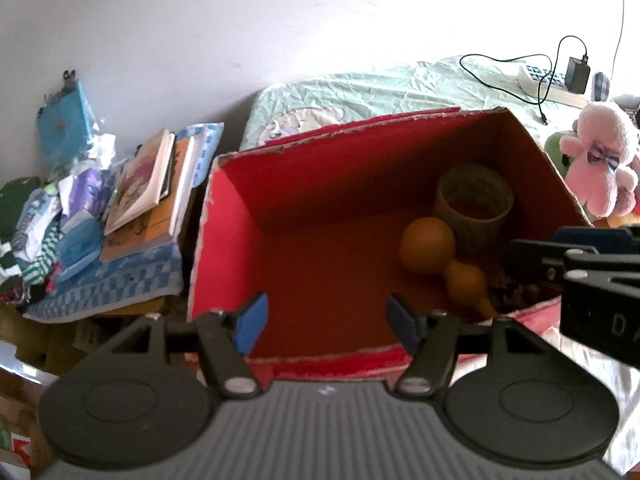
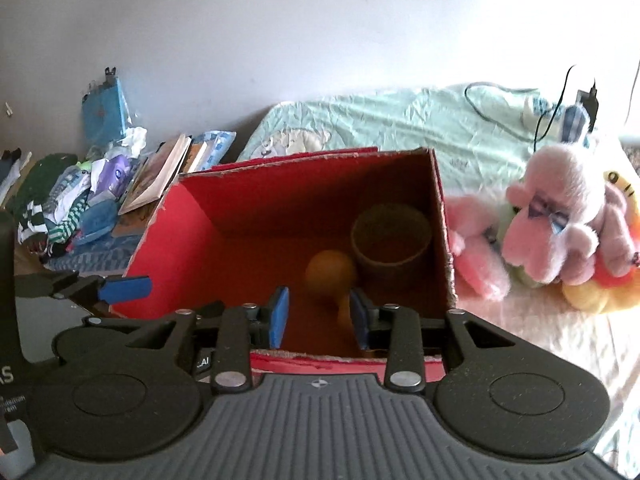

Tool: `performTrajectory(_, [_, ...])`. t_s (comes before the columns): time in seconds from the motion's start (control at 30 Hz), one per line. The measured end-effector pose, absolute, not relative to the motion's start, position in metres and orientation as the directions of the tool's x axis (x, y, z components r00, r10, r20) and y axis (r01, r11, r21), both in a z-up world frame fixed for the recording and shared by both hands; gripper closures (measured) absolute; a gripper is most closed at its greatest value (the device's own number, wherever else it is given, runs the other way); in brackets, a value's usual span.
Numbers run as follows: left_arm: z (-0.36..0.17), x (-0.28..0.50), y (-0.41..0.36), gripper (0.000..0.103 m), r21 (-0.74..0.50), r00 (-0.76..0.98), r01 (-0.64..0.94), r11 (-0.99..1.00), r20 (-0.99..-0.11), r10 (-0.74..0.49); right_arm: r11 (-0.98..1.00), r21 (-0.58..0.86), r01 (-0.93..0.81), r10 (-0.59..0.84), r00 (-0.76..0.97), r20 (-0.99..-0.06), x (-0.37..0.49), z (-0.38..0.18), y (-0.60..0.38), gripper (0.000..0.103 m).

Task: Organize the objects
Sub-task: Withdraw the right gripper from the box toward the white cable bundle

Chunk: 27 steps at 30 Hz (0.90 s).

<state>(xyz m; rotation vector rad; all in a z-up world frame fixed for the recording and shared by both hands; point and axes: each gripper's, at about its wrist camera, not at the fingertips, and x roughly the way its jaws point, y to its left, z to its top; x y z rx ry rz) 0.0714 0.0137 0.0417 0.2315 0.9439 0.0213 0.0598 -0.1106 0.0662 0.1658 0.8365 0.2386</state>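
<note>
Left claw [image 1: 325, 322] sits w/ jaws wide apart, nothing between, at near rim of red box [image 1: 224, 216]. Right claw [image 2: 319, 317] also apart, empty, over same rim. Gourd [image 1: 436, 256] lies inside box on its floor, touching cup [image 1: 474, 200] in back-right corner. Pink plush [image 2: 560, 216] on bed [image 2: 400, 128], just right of box.

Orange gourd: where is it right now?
The orange gourd lies on the floor of the red cardboard box, right of centre in both wrist views, just in front of the beige woven cup.
</note>
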Motion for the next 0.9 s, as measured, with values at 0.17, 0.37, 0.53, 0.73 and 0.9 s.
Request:
performTrajectory(0.17, [0.042,0.058,0.009,0.031,0.236,0.599,0.045,0.971,-0.784,0.163,0.963,0.238,-0.128,0.261,0.665,-0.699,0.049,0.065,-0.122,0.051])
performTrajectory(0.37, [0.045,0.044,0.003,0.027,0.243,0.591,0.019,0.970,-0.785,0.185,0.959,0.255,-0.124,0.271,0.657,-0.703,0.035,0.061,-0.134,0.048])
performTrajectory(0.53, [0.039,0.035,-0.006,0.025,0.251,0.572,0.008,0.968,-0.795,0.201,0.949,0.283,-0.140,0.304,0.642,-0.704,0.026,0.058,-0.142,0.041])
performTrajectory(0.73, [0.028,0.025,-0.016,0.023,0.252,0.544,-0.007,0.968,-0.811,0.214,0.938,0.313,-0.145,0.334,0.614,-0.715,0.016,0.049,-0.151,0.038])
performTrajectory(0.9, [0.019,0.017,-0.024,0.019,0.260,0.527,-0.017,0.965,-0.818,0.230,0.942,0.306,-0.136,0.325,0.595,-0.735,0.009,0.040,-0.157,0.038])
